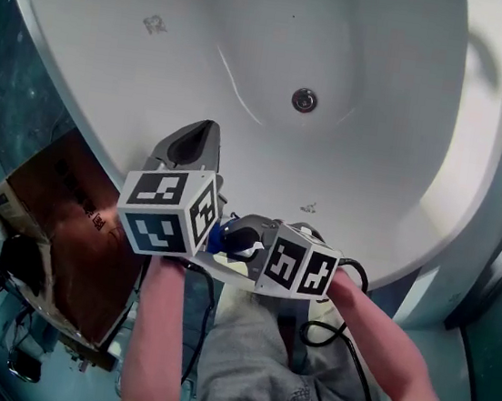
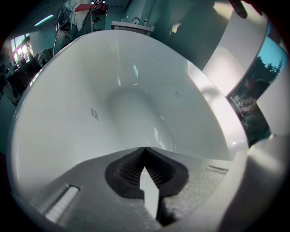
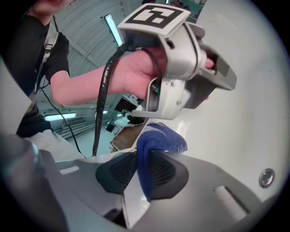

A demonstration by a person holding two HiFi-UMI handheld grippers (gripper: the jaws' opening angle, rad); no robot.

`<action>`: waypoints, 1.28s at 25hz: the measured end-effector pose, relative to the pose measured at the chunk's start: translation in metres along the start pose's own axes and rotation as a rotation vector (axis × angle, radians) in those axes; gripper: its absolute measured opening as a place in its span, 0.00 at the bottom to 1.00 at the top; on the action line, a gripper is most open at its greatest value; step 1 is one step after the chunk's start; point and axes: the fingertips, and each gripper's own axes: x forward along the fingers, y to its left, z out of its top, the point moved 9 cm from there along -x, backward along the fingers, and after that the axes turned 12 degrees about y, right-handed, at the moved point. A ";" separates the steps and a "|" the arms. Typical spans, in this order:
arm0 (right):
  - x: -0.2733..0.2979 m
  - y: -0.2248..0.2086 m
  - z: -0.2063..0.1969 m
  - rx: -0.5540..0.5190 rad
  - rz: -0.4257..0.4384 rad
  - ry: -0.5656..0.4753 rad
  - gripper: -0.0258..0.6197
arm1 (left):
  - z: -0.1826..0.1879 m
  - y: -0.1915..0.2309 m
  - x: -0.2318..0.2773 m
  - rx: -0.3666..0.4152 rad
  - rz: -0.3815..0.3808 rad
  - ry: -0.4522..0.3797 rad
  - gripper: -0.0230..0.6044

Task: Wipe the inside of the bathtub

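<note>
The white glossy bathtub [image 1: 254, 39] lies empty below, with a round metal drain [image 1: 305, 99] low in its basin and a small grey smudge [image 1: 155, 24] on its far wall. Over the near rim, the right gripper [image 3: 142, 158] has its jaws clamped on a folded blue terry cloth [image 3: 156, 145], which bunches out past the tips, above the tub's surface and not touching it. Just beside it, the left gripper [image 2: 145, 152] points into the basin, its ribbed pads pressed together at the tips with nothing between them. A brown cardboard box [image 1: 65, 216] sits on the floor against the tub's outer wall, to the person's left.
</note>
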 end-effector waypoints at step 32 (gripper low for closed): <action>-0.088 -0.245 -0.084 0.022 -0.547 0.349 0.16 | -0.030 -0.005 0.104 -0.205 -0.065 -0.019 0.04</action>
